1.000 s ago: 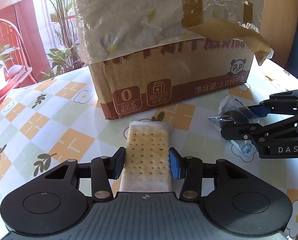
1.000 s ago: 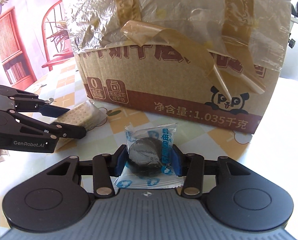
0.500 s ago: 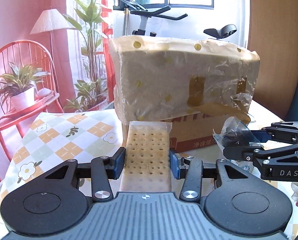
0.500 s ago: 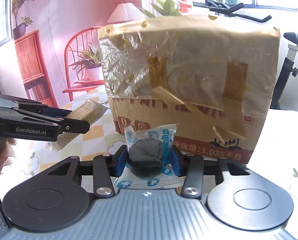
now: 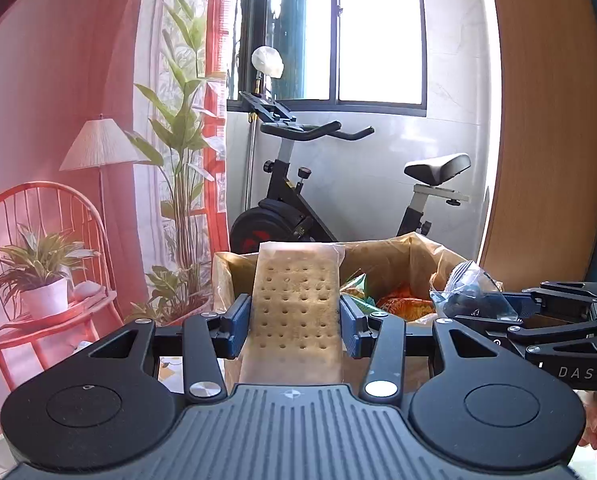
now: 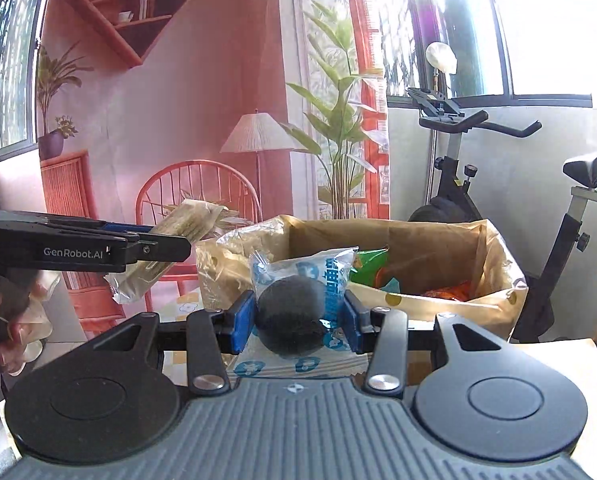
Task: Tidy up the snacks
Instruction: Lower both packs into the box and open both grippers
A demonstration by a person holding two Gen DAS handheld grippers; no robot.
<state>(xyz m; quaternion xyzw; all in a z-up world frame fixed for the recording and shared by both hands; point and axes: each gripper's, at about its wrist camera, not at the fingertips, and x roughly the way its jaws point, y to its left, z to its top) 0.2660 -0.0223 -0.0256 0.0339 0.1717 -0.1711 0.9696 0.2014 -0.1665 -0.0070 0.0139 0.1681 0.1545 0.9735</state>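
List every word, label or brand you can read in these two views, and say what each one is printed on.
"GenRobot.AI": on the side of the left hand-held gripper, seen from the right wrist view.
"DAS": on the body of the right hand-held gripper, seen from the left wrist view.
Blue print on the dark cookie's wrapper: too blurred and crumpled to read.
Cracker packet: no lettering visible.
Cardboard box: no print visible from here.

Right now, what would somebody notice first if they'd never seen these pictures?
Probably the two snacks held up high: a wrapped cracker clamped in the left gripper, and a dark round cookie in a clear packet clamped in the right gripper. Just behind them sits an open cardboard box with colourful snack bags inside, and an exercise bike stands by the window.
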